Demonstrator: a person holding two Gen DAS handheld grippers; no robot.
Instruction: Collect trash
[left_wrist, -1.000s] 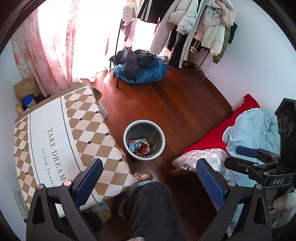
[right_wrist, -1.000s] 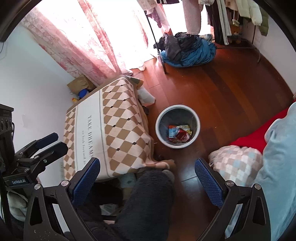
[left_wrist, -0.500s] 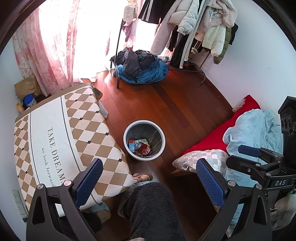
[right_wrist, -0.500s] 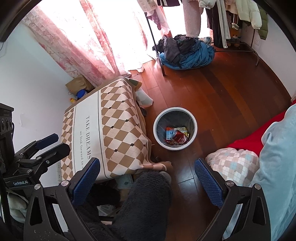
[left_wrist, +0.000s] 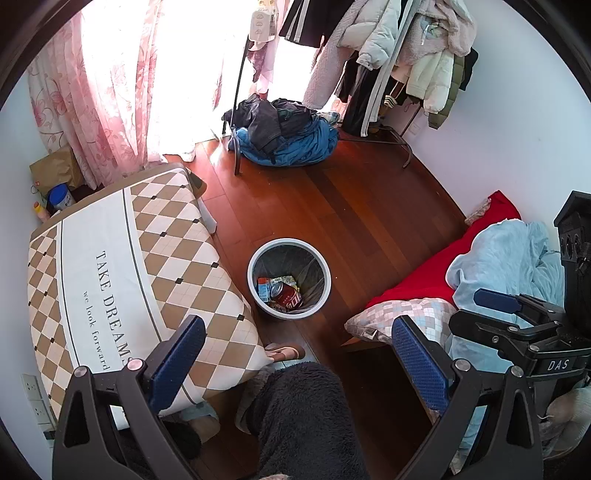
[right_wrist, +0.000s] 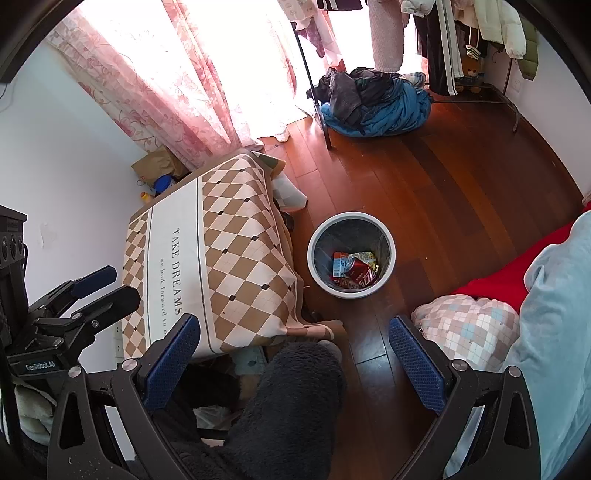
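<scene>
A round grey bin stands on the wooden floor beside the table. Inside it lie a red drink can and several crumpled wrappers. My left gripper hangs open well above the floor, nothing between its blue pads. My right gripper is likewise open and empty, high over the bin's near side. In the left wrist view the right gripper shows at the right edge; in the right wrist view the left gripper shows at the left.
A low table under a brown-and-cream diamond cloth sits left of the bin. A red mattress with a light blue blanket and checked pillow lies right. A clothes pile and garment rack stand far back. A person's dark fleece leg is below.
Both cameras have risen and drifted slightly, so the bin sits a little farther off. Both grippers stay open and empty.
</scene>
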